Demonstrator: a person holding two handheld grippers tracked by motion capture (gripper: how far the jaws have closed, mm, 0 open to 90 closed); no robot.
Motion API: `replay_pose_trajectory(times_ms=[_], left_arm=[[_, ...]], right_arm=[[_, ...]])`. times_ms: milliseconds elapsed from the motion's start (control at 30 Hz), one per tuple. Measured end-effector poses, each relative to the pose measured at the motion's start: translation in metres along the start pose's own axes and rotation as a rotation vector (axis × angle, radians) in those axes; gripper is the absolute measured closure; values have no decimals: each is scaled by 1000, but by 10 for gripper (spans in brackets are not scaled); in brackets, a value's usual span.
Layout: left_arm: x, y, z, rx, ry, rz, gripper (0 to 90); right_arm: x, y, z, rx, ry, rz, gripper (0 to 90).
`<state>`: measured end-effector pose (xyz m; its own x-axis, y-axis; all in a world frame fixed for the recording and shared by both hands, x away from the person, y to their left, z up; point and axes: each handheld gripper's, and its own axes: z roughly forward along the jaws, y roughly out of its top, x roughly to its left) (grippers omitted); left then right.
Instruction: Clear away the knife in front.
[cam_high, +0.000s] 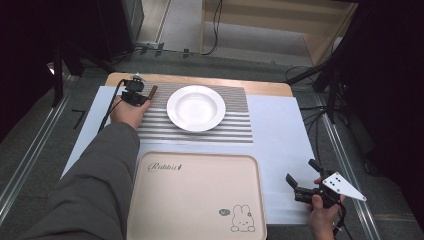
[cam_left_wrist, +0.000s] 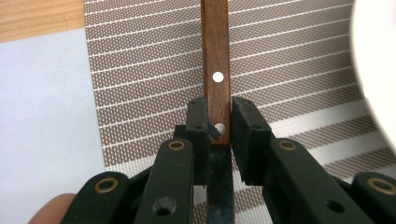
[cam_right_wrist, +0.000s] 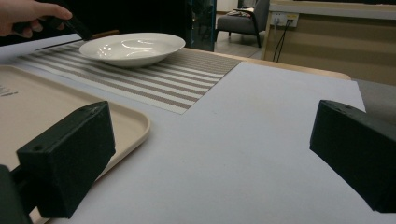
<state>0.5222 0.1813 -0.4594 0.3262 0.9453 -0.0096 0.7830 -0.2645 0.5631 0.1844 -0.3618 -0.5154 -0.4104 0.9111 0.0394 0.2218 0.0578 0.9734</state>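
Two grippers are at work, one at each side of the table. At the far left the left gripper is closed on the wooden handle of a knife, its jaws pinching the handle near the end where the blade starts, above the left edge of the striped mat. Just right of it a white bowl sits in the middle of that mat. Nearer the person lies a bare beige tray. At the far right the right gripper hovers low over the white sheet with its jaws wide apart and nothing between them. The grip is narrow, so the knife could swivel or slip and knock the bowl's rim.
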Motion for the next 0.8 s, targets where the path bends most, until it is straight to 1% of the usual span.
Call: replay_pose_trajectory(times_ms=[33, 100, 133, 167, 200, 233, 367, 400, 700, 800], left_arm=[[0, 0, -2, -3, 1, 1, 780], [1, -1, -6, -20, -6, -15, 780], [2, -2, -8, -18, -15, -24, 780], [2, -3, -9, -19, -11, -19, 779], [2, -4, -11, -23, -14, -23, 780], [2, -6, -14, -30, -28, -28, 779], [2, -9, -18, -24, -35, -20, 779], [2, -11, -22, -30, -43, -24, 780], [2, -18, -35, -38, -50, -18, 780], [1, -21, -39, -40, -59, -14, 780]], right_arm=[[0, 0, 0, 0, 0, 0, 0], [0, 0, 0, 0, 0, 1, 0], [0, 0, 0, 0, 1, 1, 0], [0, 0, 0, 1, 1, 0, 0], [0, 0, 0, 1, 1, 1, 0], [0, 0, 0, 1, 1, 1, 0], [0, 0, 0, 1, 0, 0, 0], [0, 0, 0, 1, 1, -1, 0], [0, 0, 0, 5, 1, -7, 0], [1, 0, 0, 4, 1, -7, 0]])
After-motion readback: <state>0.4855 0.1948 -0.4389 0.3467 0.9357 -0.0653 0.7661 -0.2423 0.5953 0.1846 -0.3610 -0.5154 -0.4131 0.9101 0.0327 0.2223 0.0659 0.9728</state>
